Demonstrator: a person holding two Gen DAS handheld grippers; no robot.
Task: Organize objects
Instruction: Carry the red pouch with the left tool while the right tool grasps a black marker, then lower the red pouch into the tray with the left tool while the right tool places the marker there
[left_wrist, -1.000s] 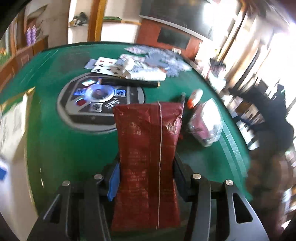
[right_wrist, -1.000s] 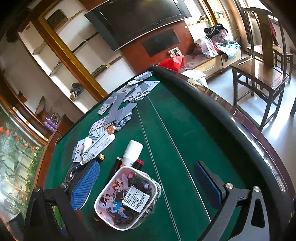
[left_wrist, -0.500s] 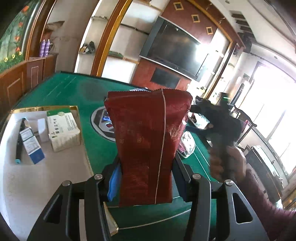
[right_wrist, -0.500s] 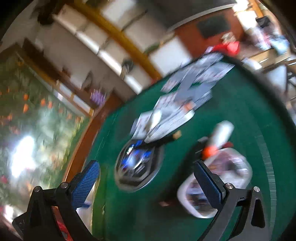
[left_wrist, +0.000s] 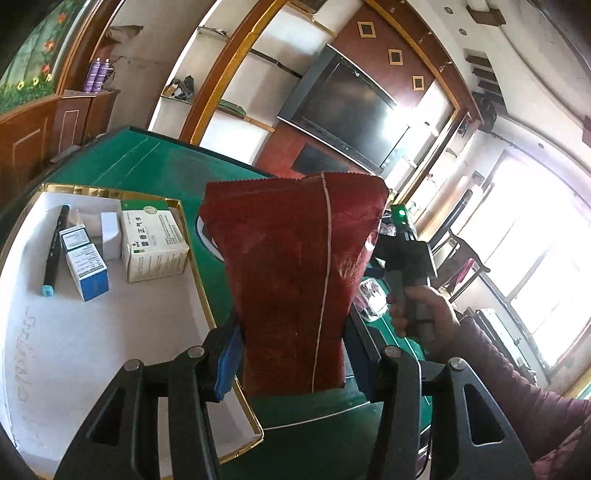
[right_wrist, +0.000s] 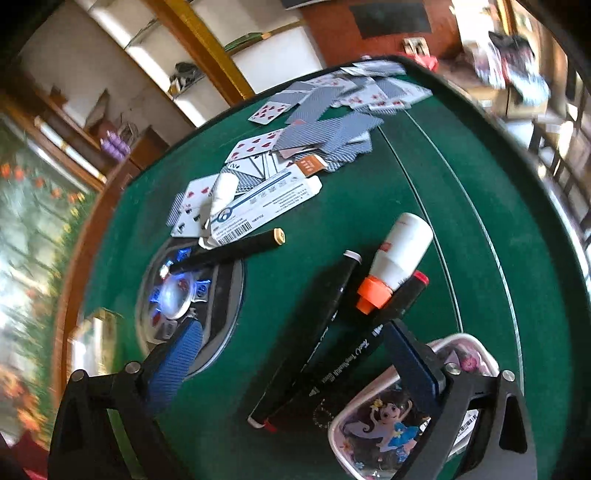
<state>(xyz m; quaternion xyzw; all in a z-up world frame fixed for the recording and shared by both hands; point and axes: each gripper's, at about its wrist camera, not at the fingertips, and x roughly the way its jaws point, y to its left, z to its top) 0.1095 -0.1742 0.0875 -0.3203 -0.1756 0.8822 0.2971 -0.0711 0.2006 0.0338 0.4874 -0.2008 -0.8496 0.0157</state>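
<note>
Left tool (left_wrist: 291, 354) clamps a dark-red foil pouch (left_wrist: 295, 273); right tool (right_wrist: 295, 354), jaws wide and closing, straddles two black markers (right_wrist: 314, 354).

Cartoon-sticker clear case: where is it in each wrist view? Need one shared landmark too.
Left wrist: the clear cartoon case shows as a small sliver at mid-right, just right of the red packet, mostly hidden.
Right wrist: the case fills the bottom right corner, lid up, on the green felt.
Shared landmark: the purple bottles on the wooden cabinet, upper left in both views.
</note>
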